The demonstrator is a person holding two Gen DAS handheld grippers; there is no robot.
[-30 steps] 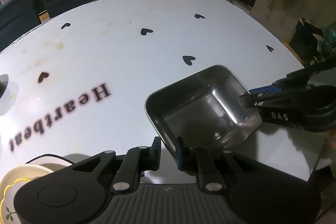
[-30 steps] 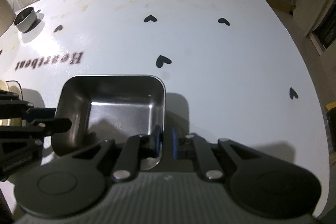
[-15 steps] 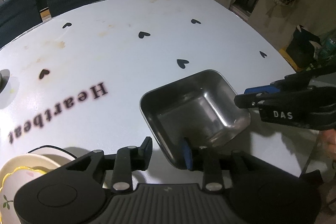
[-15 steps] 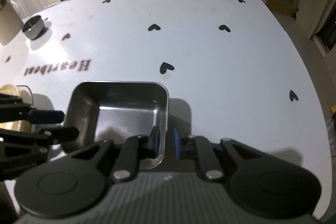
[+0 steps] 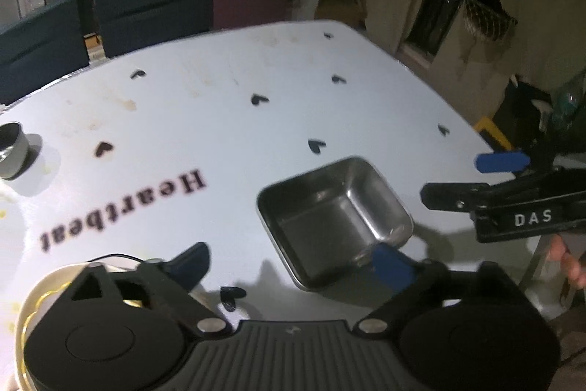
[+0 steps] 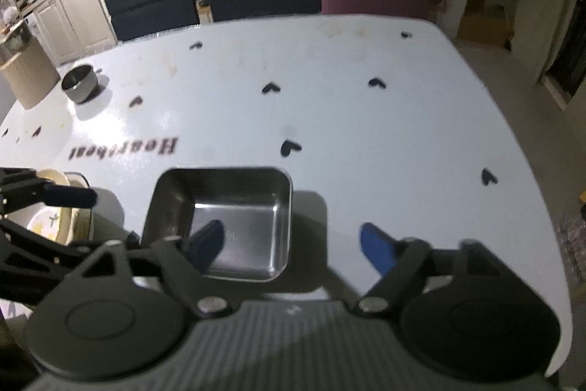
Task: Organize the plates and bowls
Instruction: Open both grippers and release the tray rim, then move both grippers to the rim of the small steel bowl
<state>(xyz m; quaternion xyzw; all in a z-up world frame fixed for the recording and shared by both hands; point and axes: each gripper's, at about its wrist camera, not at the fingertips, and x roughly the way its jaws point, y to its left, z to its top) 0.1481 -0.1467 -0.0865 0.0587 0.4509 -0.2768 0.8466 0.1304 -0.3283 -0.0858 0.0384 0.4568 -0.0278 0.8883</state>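
Rectangular stainless-steel bowl (image 5: pixel 335 220) rests upright on the white heart-printed counter (image 5: pixel 227 134), just right of the printed word "Heartbeat". Left gripper (image 5: pixel 289 262) jaws are opening, clear of the bowl rim. Right gripper (image 6: pixel 291 244) jaws are opening, one finger above the bowl interior, grasping nothing. Cream yellow-rimmed plate (image 6: pixel 55 218) lies left of the bowl.

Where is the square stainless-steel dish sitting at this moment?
The square stainless-steel dish rests on the white heart-print table, near its front edge, just right of the cream plate and below the "Heartbeat" lettering.
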